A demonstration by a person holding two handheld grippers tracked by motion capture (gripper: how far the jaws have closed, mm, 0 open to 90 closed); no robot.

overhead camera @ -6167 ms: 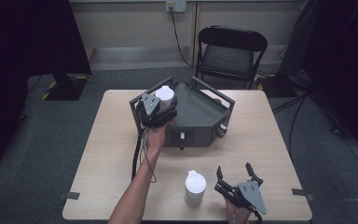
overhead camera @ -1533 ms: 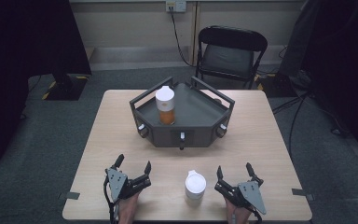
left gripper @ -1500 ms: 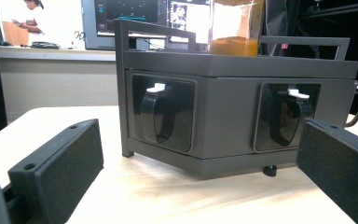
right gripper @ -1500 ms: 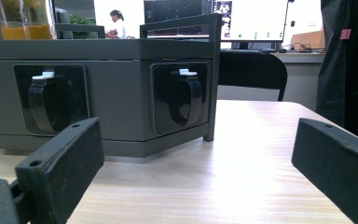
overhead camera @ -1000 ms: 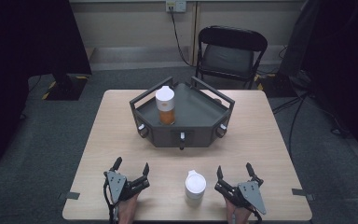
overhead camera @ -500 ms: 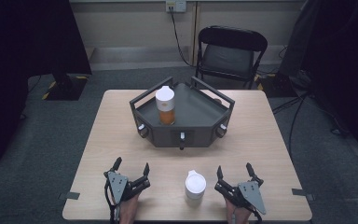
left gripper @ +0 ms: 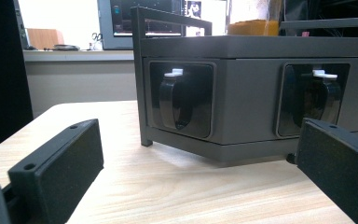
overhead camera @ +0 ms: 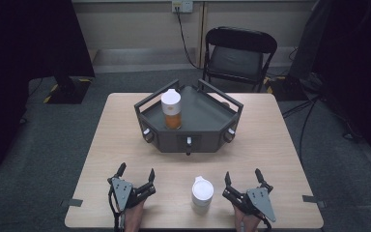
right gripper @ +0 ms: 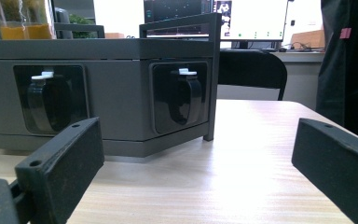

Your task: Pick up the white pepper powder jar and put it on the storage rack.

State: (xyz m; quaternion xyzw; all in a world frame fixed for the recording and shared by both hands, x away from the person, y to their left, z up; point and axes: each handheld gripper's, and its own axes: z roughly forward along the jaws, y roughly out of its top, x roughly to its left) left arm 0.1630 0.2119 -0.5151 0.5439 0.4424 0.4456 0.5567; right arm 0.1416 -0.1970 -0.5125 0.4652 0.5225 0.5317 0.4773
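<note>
Change since earlier: left gripper, which 6.2 s ago was up at the tray beside the orange bottle, now rests at the near edge of the table; over the last 1.5 s nothing has shifted.
Left gripper: jaws spread wide, holding nothing, lying low on the wooden table, pointed at the tray.
Right gripper: jaws also spread wide and empty, resting at the near edge, pointed at the tray.
White container: stands upright between the 2 grippers, just left of the right gripper, touching neither.
Tray: dark grey, angular, with raised rails, well ahead of both grippers at the table's middle.
Orange bottle: white cap, orange contents, upright on the tray's left part, ahead of the left gripper.
Tray front, from the left gripper view: 2 recessed black latches with white tabs face the jaws.
Beyond the table: 1 black folding chair.
</note>
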